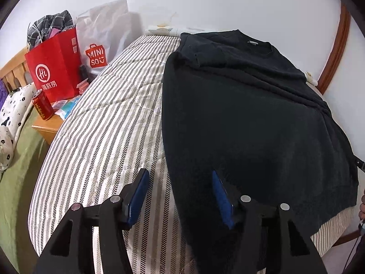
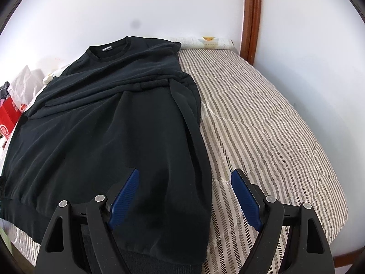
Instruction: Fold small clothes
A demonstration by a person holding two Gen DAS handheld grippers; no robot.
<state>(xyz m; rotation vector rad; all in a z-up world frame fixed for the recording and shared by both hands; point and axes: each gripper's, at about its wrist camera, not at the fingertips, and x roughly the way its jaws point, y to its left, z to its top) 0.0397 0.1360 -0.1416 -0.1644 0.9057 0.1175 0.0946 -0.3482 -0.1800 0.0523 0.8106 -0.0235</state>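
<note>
A black sweatshirt [image 1: 239, 114] [image 2: 102, 125] lies flat on a striped mattress [image 1: 109, 125] [image 2: 262, 125], collar toward the far wall. Its sleeves are folded in across the chest. My left gripper [image 1: 179, 172] is open low over the garment's left side edge, one blue pad above the mattress and the other above the cloth. My right gripper [image 2: 186, 171] is open wide and straddles the folded right side edge near the hem. Neither gripper presses on the fabric.
Left of the bed, a wooden nightstand [image 1: 49, 127] holds a red paper bag [image 1: 54, 73], a white MINISO bag [image 1: 100, 41] and a red can [image 1: 42, 107]. A spotted pillow [image 1: 13, 114] lies lower left. A wooden door frame [image 2: 252, 18] stands by the far right corner.
</note>
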